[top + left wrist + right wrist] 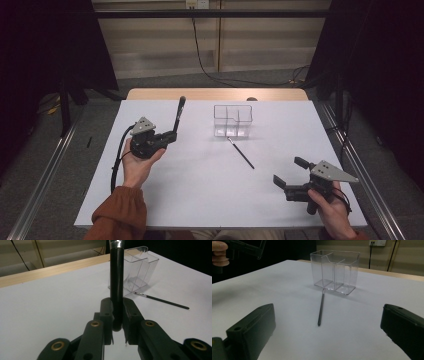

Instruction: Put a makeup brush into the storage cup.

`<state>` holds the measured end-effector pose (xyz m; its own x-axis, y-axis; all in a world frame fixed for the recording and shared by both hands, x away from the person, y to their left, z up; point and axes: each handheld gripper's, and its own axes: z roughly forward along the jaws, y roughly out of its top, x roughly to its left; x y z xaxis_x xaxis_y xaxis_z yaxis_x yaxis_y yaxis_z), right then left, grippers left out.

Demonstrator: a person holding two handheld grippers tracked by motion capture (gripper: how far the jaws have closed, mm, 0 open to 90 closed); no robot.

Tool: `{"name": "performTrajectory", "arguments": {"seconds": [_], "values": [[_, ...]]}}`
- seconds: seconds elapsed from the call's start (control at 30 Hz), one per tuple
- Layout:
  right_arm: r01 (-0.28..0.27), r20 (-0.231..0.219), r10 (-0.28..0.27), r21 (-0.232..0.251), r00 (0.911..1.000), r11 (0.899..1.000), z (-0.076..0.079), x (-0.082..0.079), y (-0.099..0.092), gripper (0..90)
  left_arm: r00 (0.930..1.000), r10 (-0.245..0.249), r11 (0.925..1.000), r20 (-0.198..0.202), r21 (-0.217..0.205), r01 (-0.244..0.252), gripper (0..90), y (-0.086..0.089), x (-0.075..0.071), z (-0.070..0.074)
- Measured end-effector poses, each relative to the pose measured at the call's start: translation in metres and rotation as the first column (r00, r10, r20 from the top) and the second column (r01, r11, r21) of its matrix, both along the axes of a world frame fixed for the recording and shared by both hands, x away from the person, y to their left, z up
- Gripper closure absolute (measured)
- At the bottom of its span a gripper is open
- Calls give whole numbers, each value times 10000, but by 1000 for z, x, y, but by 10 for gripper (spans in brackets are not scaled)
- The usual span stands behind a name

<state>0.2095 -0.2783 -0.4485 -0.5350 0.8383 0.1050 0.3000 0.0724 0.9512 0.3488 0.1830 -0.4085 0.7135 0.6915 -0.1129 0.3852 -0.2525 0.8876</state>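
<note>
Up above the white surface (200,190), the left claw (117,315) is clenched on the black handle of a thick brush (116,285), left of the clear divided organizer (233,120). Meanwhile the right claw (290,172) rests released near the surface's right edge, with a thin black brush (241,152) lying just before the organizer.

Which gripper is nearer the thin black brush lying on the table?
Right. The open right gripper sits just right of the thin black brush; the left gripper, clamping a thick black brush, is farther left.
</note>
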Motion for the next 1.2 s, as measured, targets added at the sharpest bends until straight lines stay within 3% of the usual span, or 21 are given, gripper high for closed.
{"name": "performTrajectory", "arguments": {"seconds": [0.2,0.3,0.73,0.87,1.0,1.2], "values": [[-64,16,65,-42,10000,10000,0,-1,1,0,9993,-344,9992,145,-213,347,799,3,-12,0],[-45,7,45,-1,10000,10000,0,-1,2,0,9990,-455,9979,32,-450,456,799,5,-16,0],[-330,37,330,56,9994,9994,1,-2,7,0,9963,-835,9960,223,-298,842,799,6,-42,7],[-379,45,379,108,9993,9992,1,-2,8,0,9965,-733,9954,395,-585,756,798,7,-52,4],[-462,73,462,84,9989,9989,2,0,9,0,9967,-773,9934,254,-835,791,798,7,-56,1],[-792,124,789,213,9968,9966,5,2,16,0,9932,-1150,9916,190,-573,1159,798,3,-65,0]]}}
